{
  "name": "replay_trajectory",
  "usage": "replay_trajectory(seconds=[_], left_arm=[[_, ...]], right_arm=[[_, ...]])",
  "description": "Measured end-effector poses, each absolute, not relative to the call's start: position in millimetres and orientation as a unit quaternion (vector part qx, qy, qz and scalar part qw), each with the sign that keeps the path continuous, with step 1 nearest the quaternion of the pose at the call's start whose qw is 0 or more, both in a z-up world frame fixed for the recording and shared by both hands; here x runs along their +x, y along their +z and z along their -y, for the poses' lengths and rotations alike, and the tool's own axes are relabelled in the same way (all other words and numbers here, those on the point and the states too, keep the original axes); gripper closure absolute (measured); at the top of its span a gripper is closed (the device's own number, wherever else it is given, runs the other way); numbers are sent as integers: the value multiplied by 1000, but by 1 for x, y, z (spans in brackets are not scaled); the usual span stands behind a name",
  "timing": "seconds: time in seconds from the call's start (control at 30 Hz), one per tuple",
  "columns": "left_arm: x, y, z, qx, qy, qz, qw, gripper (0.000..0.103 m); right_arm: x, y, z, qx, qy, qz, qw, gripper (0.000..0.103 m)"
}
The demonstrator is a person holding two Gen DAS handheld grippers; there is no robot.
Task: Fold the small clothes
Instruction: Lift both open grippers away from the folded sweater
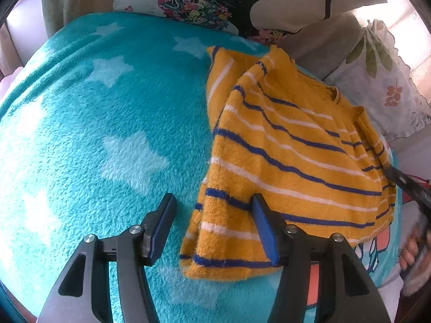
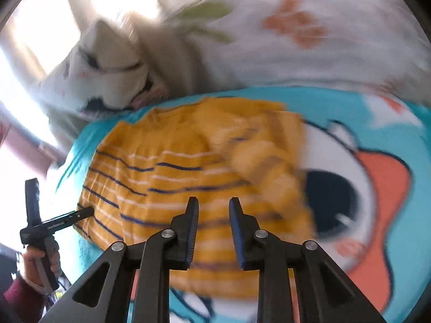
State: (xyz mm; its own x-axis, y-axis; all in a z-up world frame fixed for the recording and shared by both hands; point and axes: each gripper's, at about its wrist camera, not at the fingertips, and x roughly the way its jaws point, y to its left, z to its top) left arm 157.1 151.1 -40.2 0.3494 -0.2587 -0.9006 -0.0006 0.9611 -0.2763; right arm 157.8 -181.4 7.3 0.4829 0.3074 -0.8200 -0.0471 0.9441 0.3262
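Note:
A small yellow sweater (image 1: 293,158) with blue and white stripes lies partly folded on a turquoise star blanket (image 1: 94,134). My left gripper (image 1: 212,207) is open and empty, over the sweater's near left corner. In the blurred right wrist view the sweater (image 2: 188,177) lies with one sleeve folded across its body. My right gripper (image 2: 214,210) is open and empty, just above the sweater's near edge. The left gripper shows in that view (image 2: 83,212) at the sweater's left edge. The right gripper shows in the left wrist view (image 1: 404,183) at the sweater's right edge.
Printed pillows (image 1: 242,2) lie behind the blanket, and a leaf-print pillow (image 1: 385,80) lies at the right. The blanket has a cartoon fish print (image 2: 371,204) to the right of the sweater.

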Motion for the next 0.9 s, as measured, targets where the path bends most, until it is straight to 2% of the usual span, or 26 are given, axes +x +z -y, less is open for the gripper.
replay_trajectory(seconds=[0.17,0.27,0.37,0.53,0.57,0.67,0.9], left_arm=[[155,-40,-153,-120,-79,-564,813,45],[155,-41,-154,-122,-81,-563,813,44],[155,-41,-156,-127,-81,-562,813,43],[153,-38,-159,-139,-71,-562,812,43],[151,-36,-160,-140,-65,-563,812,43],[141,-23,-162,-138,-52,-553,820,43],[112,17,-161,-126,-27,-514,848,42]], right_arm=[[231,-29,184,92,39,-515,851,78],[260,-37,215,132,5,-518,845,81],[274,-36,240,204,5,-518,831,81],[264,-25,239,189,-2,-515,836,79],[259,-22,239,184,-5,-512,839,74],[241,-12,253,171,-43,-499,848,41],[177,10,279,176,-67,-480,857,41]])
